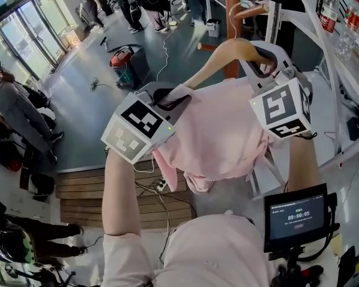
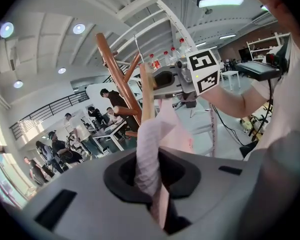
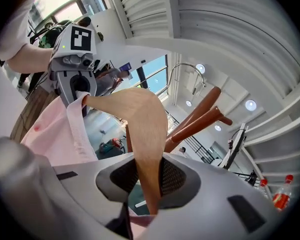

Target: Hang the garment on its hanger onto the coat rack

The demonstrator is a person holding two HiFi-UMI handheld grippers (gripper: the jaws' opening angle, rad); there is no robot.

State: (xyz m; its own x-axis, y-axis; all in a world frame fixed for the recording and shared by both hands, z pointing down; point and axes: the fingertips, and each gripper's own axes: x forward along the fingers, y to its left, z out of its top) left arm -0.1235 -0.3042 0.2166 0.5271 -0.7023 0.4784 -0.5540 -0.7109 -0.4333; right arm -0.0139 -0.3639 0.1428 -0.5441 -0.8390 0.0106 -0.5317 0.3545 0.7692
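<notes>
A pink garment (image 1: 221,136) hangs on a wooden hanger (image 1: 227,55), held up between both grippers. In the left gripper view my left gripper (image 2: 151,180) is shut on the pink fabric (image 2: 149,149) at the hanger's left shoulder. My right gripper (image 3: 148,178) is shut on the bare wooden hanger arm (image 3: 142,124). The hanger's metal hook (image 3: 182,70) rises free, close to the brown coat rack (image 1: 231,26) and its slanted pegs (image 3: 200,116). In the head view the left gripper (image 1: 167,100) and the right gripper (image 1: 266,64) sit at the garment's two shoulders.
White shelving (image 1: 341,70) with bottles (image 1: 329,8) stands at the right. A small screen (image 1: 296,217) is mounted low right. Wooden steps (image 1: 78,187) and cables lie below. A red vacuum (image 1: 122,58) and several people stand across the floor.
</notes>
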